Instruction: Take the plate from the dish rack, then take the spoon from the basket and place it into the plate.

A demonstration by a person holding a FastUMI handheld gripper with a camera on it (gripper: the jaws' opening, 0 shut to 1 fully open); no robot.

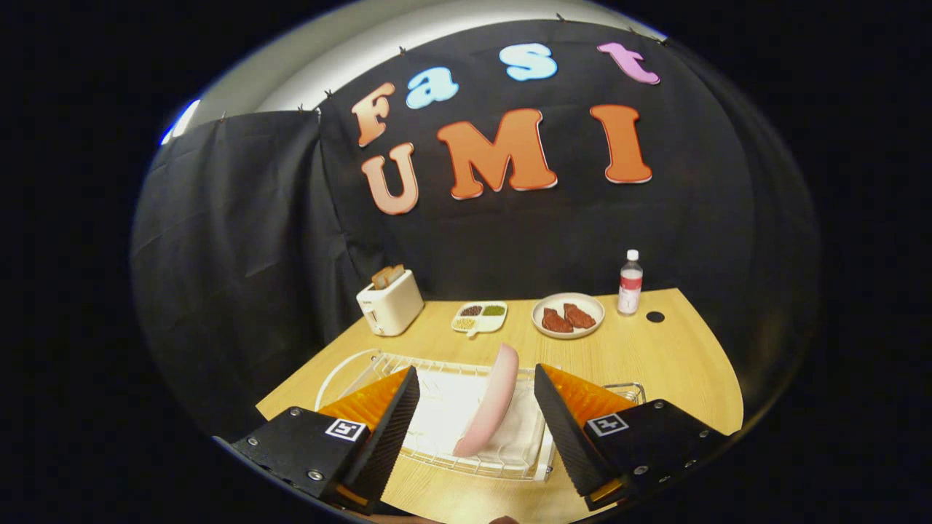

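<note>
- Nearest the camera, the claw hangs over the near edge of the light wooden counter with its two fingers spread wide apart, grasping nothing.
- Between the fingers and just ahead of them stands the pink round plate, seen edge-on, tilted and propped upright in the white wire dish rack; neither finger touches it.
- A white cloth lines the rack under the plate.
- Far left at the back of the counter sits a cream toaster with slices of toast poking out of the top.
- Next comes a small white divided dish holding dark, green and pale fillings.
- Right of it is a white round plate with two brown pieces of meat.
- Farthest right stands a clear plastic bottle with a white cap, a small black disc beside it.
</note>
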